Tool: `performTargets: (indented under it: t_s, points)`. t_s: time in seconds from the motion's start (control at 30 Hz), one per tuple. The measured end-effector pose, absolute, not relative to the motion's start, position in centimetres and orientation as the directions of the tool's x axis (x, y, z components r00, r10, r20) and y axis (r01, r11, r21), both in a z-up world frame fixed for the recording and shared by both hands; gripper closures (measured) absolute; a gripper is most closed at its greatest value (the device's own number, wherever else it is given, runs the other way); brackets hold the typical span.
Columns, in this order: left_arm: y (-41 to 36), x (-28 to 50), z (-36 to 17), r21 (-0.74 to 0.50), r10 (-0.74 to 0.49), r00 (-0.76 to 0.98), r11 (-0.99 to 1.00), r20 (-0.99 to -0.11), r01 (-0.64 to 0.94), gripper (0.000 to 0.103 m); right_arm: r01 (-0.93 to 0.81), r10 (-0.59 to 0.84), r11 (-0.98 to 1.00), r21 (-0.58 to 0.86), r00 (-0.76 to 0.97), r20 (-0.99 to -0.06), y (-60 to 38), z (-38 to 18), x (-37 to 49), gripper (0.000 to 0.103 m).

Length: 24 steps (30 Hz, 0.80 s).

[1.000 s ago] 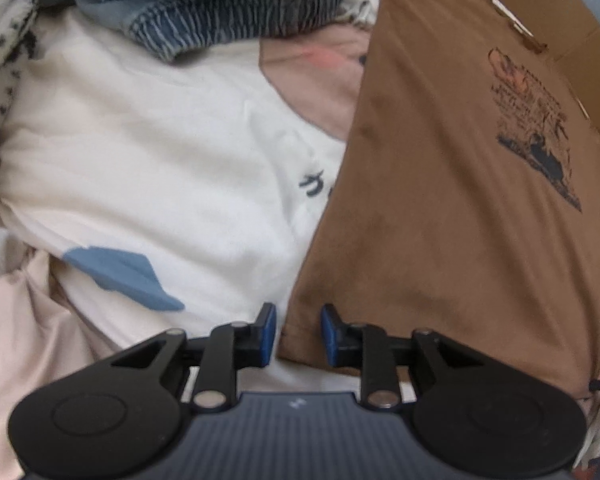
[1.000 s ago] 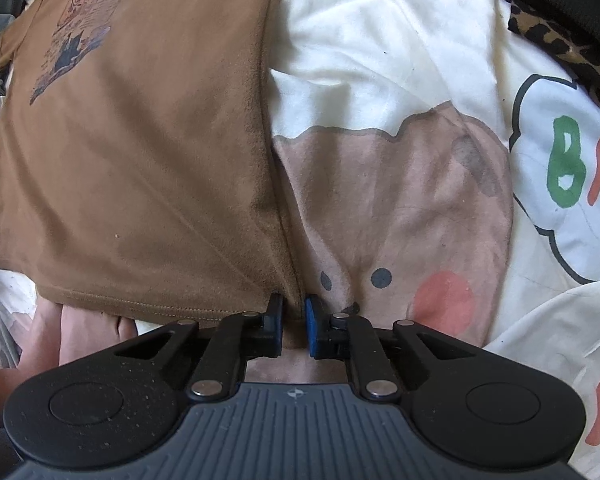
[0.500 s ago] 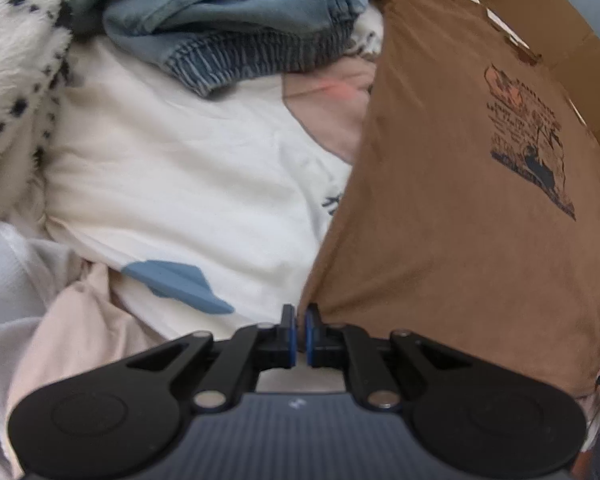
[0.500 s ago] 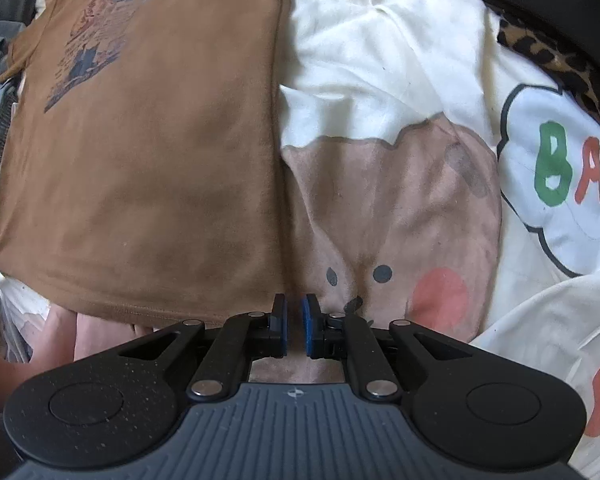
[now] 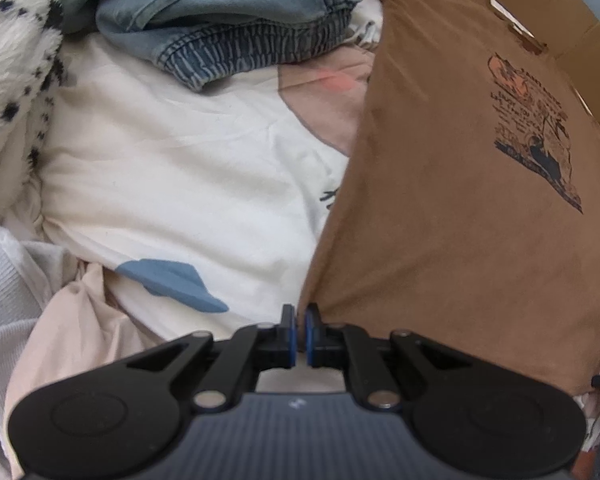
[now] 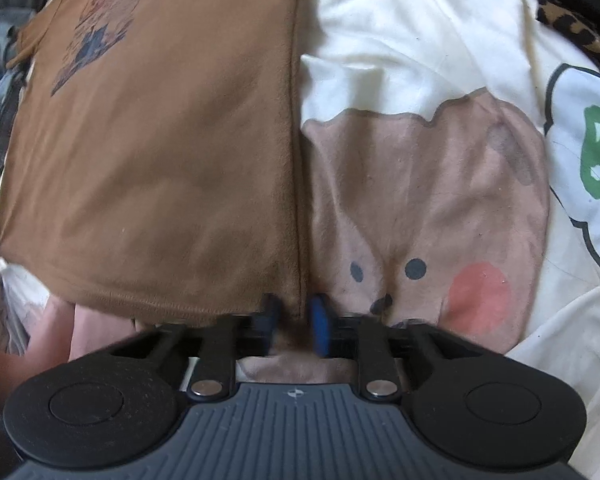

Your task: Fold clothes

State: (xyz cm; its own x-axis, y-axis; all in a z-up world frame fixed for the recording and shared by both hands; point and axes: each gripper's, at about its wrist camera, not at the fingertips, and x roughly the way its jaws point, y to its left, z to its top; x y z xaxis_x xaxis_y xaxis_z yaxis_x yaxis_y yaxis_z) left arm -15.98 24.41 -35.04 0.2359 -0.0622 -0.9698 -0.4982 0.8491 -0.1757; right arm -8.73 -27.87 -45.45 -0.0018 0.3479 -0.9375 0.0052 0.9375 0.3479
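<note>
Grasping step, by the look of it. Brown shirt (image 5: 460, 200) spread flat on the bedding (image 5: 180, 180), filling the right of the left view and the upper left of the right view. Left gripper (image 5: 299, 330) clenched on the shirt's lower-left hem corner. Right gripper (image 6: 296, 320) just closing, pinching the lower-right corner. Next, probably: lift both corners together, carry them toward the collar, keep the hem taut.

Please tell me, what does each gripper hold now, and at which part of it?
Both hold the brown T-shirt: the left gripper pinches its bottom hem corner, and the right gripper, whose jaws have just been closing, pinches the opposite hem corner.
</note>
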Motion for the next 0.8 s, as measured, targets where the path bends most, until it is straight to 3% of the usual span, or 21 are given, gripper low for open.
performTargets:
  t_s: [0.43, 0.8]
  points:
    - [24.4, -15.2, -31.1, -0.214, -0.103, 0.249, 0.853, -0.963, -0.476, 0.098, 0.026, 0.399, 0.917, 0.399, -0.004, -0.917, -29.6, -39.2, -7.8, 0.102]
    - [24.4, -15.4, -36.6, -0.161, -0.088, 0.166, 0.851, -0.982, -0.499, 0.098, 0.073, 0.331, 0.942, 0.328, -0.037, -0.943, -28.7, -44.1, -8.2, 0.102]
